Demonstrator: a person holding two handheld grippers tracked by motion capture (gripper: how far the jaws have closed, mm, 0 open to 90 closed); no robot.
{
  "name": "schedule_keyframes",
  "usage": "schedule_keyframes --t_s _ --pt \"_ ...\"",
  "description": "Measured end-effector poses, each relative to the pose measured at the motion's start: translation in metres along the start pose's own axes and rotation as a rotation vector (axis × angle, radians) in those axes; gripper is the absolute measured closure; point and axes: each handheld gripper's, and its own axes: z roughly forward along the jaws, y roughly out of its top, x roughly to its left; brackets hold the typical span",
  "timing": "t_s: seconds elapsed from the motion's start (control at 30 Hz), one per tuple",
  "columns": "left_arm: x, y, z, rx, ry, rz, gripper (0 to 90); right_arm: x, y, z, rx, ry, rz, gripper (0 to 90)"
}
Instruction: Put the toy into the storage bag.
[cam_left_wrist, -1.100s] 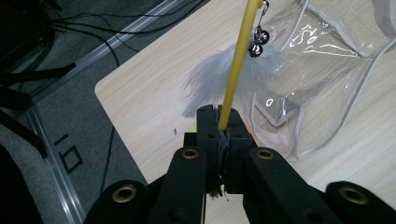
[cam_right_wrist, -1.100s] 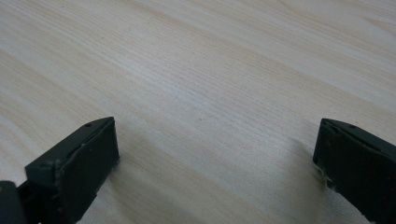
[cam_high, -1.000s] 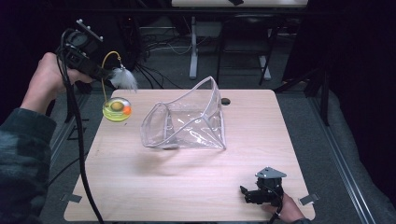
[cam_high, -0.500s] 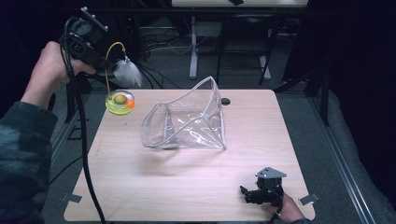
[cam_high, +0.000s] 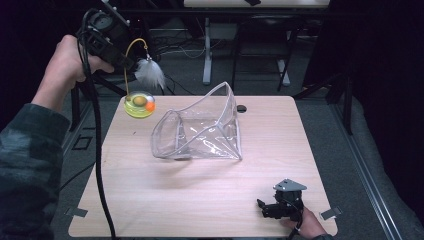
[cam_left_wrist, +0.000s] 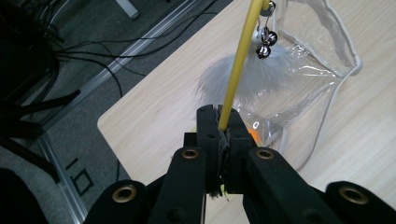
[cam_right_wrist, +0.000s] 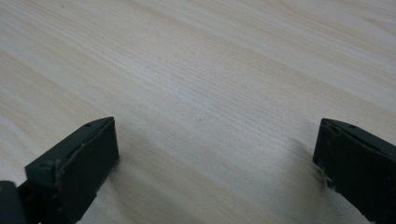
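Note:
My left gripper (cam_high: 129, 62) is raised over the table's back left corner, shut on the thin yellow wand (cam_left_wrist: 237, 70) of a cat toy. A white feather tuft (cam_high: 150, 74) and small silver bells (cam_left_wrist: 265, 43) dangle from the wand's curved tip. The wand's lower end joins a yellow-green disc (cam_high: 138, 105) with an orange ball (cam_high: 150, 106); I cannot tell whether the disc touches the table. A clear plastic pouch (cam_high: 200, 131) lies open mid-table. My right gripper (cam_high: 265, 207) rests near the front right edge, open, with bare wood between its jaws.
The light wooden table (cam_high: 200, 205) has a small dark hole (cam_high: 241, 108) near its back edge. Black cables and metal table legs (cam_high: 207, 50) crowd the floor beyond. The left gripper's cable (cam_high: 97, 150) hangs down past the table's left edge.
The left gripper has risen and drifted slightly right, carrying the wand, feather and disc with it. The right gripper has stayed put.

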Motion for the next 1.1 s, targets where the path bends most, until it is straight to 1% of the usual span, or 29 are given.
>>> schedule_keyframes --t_s 0.6,0.8,1.1 --pt "-0.022 0.024 0.007 0.001 -0.027 0.066 88.4 0.0 0.0 0.0 0.003 -0.003 -0.002 0.0" --pt "-0.03 0.032 0.013 0.001 -0.043 0.085 88.4 0.0 0.0 0.0 0.0 0.0 0.0 0.0" --pt "-0.041 0.039 0.022 0.0 -0.079 0.107 88.4 0.0 0.0 0.0 0.003 -0.002 -0.002 0.0"
